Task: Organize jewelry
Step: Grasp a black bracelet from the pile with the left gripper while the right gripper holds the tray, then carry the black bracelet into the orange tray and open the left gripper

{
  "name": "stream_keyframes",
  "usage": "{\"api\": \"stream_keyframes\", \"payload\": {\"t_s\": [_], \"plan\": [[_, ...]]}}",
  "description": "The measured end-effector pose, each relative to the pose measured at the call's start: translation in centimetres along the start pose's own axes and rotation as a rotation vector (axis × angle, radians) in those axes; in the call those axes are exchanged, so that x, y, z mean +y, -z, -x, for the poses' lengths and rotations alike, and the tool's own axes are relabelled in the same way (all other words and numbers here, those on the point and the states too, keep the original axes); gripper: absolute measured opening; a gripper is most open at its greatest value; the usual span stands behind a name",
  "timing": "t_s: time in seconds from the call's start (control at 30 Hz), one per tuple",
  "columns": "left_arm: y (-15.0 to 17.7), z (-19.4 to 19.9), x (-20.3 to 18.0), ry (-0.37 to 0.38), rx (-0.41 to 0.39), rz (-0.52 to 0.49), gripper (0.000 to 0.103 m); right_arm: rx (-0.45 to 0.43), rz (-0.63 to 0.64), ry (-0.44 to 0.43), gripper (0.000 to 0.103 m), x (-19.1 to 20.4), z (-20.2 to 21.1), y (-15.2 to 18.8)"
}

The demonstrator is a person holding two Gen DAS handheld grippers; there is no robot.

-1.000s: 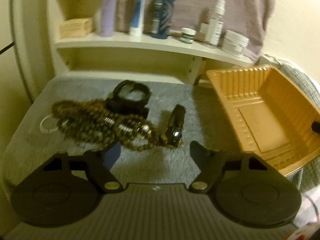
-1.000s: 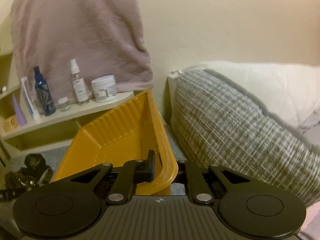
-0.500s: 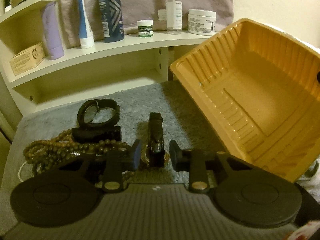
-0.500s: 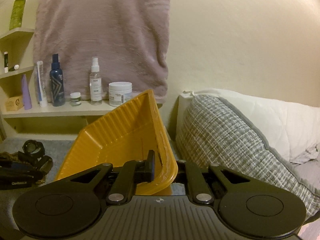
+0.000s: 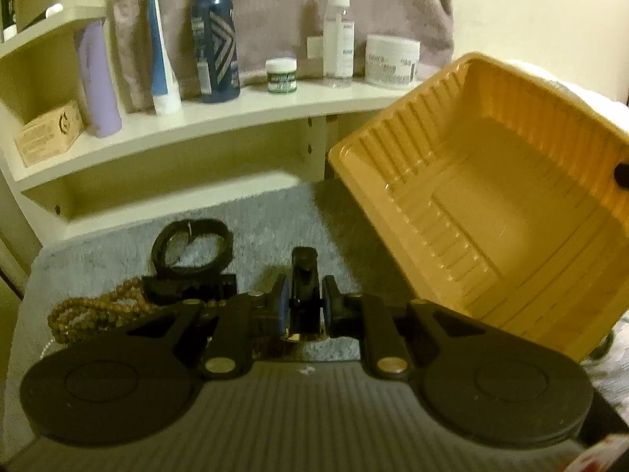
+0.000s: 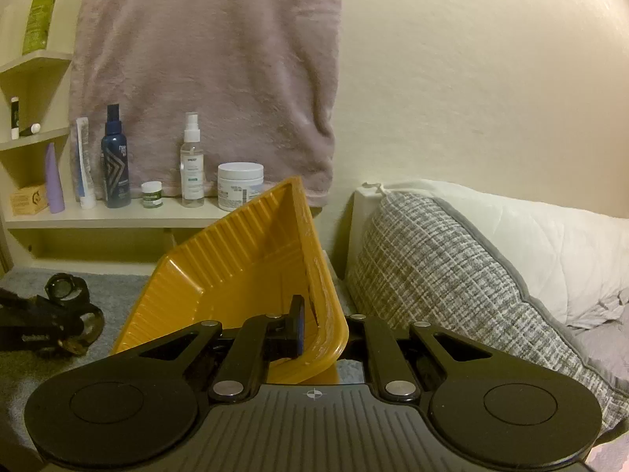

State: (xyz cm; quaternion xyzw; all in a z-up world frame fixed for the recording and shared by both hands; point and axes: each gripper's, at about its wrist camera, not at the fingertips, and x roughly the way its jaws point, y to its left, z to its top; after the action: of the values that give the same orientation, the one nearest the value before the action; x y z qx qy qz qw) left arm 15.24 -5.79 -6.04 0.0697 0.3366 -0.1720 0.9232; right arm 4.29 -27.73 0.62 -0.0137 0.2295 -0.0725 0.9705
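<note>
A black wristwatch (image 5: 303,271) stands on edge on the grey mat (image 5: 275,216), and my left gripper (image 5: 304,306) is closing on it, pads against its sides. Left of it lie a brown bead necklace (image 5: 90,314) and a coiled black strap (image 5: 192,244). My right gripper (image 6: 318,334) is shut on the rim of the yellow tray (image 6: 236,271), holding it tilted with its hollow toward the jewelry. The left wrist view shows the tray (image 5: 491,212) empty, close on the right. The watch and left gripper fingers (image 6: 39,322) show at the right wrist view's left edge.
A cream shelf (image 5: 236,118) behind the mat carries bottles, a tube and jars (image 5: 391,61). A pinkish towel (image 6: 204,70) hangs on the wall above it. A grey woven pillow (image 6: 452,275) and white bedding lie to the right of the tray.
My left gripper moved onto the black watch and its jaws closed from wide apart to its sides. The tray has tipped up more steeply beside it.
</note>
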Motion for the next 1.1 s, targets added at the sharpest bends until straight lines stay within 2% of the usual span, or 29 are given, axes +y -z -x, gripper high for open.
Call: {"api": "stream_keyframes", "payload": {"t_s": [0.23,0.37,0.5,0.63,0.87,0.93,1.1], "plan": [[-1.9,1.5,-0.6,0.041,-0.044,-0.002,0.015,0.000,0.000,-0.003,0.010,0.0,0.0,0.0],[-3.2,2.6,-1.6,0.112,-0.069,0.006,0.015,-0.001,0.003,-0.003,0.010,0.1,0.0,-0.1],[-3.7,2.7,-3.5,0.182,-0.063,0.007,0.015,-0.002,0.000,-0.003,0.010,0.1,-0.1,-0.1],[-3.0,2.1,-5.2,0.216,-0.038,-0.002,0.015,-0.001,-0.005,-0.004,0.010,0.1,0.0,-0.1],[-1.9,1.2,-6.6,0.246,-0.003,-0.023,0.016,0.007,-0.026,-0.003,0.010,0.0,0.1,0.0],[-1.8,1.3,-6.5,0.239,-0.009,-0.019,0.025,0.009,-0.027,-0.006,0.010,-0.1,0.0,-0.1],[-1.5,2.2,-4.9,0.199,-0.027,0.008,0.026,0.014,-0.035,-0.004,0.010,0.0,0.0,-0.1]]}}
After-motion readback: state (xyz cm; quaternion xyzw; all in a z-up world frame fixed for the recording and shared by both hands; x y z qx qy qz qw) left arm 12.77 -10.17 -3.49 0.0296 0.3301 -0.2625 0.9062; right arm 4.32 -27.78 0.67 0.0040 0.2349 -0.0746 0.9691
